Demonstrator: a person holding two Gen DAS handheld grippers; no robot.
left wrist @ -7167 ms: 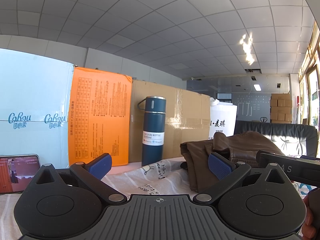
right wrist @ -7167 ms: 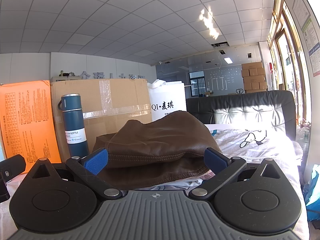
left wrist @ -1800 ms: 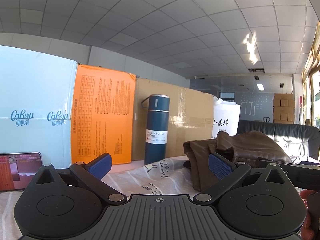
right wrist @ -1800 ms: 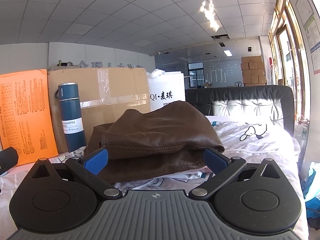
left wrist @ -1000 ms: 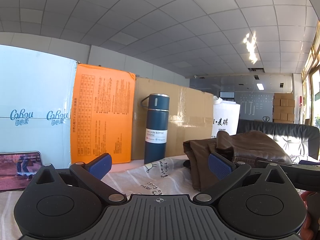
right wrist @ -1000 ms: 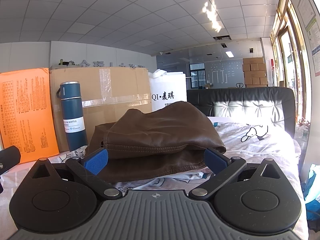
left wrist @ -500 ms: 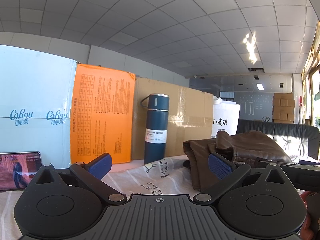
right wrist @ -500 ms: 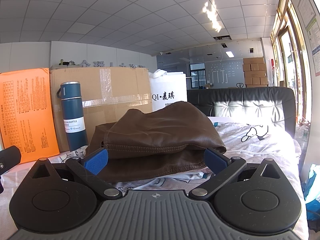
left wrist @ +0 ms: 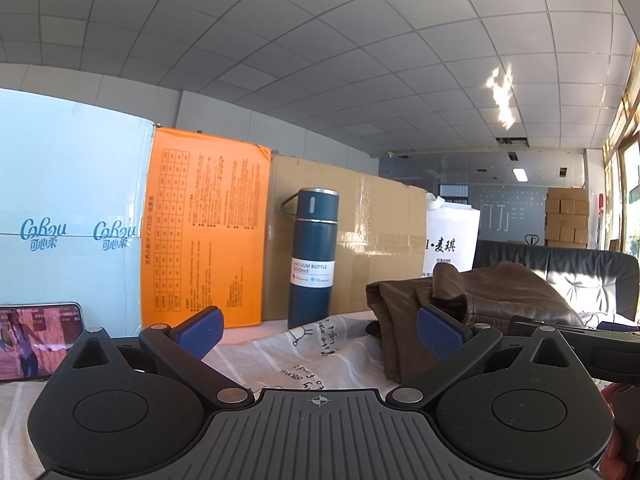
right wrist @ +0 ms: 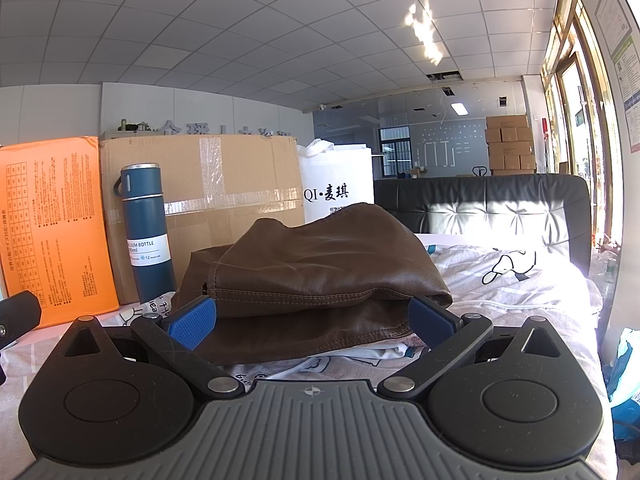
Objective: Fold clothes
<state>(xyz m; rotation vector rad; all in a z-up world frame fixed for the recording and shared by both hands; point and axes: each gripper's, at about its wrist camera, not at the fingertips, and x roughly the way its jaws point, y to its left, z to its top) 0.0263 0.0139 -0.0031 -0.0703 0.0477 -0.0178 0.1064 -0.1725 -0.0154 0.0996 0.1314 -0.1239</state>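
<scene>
A brown leather garment (right wrist: 320, 272) lies in a folded heap on the printed sheet (right wrist: 520, 280). In the right wrist view it sits straight ahead of my right gripper (right wrist: 312, 322), which is open with its blue pads either side of the heap's near edge. My left gripper (left wrist: 320, 326) is also open, low over the sheet (left wrist: 312, 348), with nothing between its pads. From there the brown garment (left wrist: 500, 292) lies ahead to the right, just beyond the right pad. The right gripper's black body shows at the right edge of the left wrist view.
A dark blue vacuum bottle (left wrist: 314, 264) stands upright behind the sheet, against a cardboard box (left wrist: 380, 240). An orange box (left wrist: 204, 236), a pale blue box (left wrist: 72, 216) and a white bag (right wrist: 340, 188) line the back. A lit phone (left wrist: 38, 344) leans at left. A black padded headboard (right wrist: 500, 208) stands at right.
Both grippers hold almost still and stay open; only the picture on the phone screen changes.
</scene>
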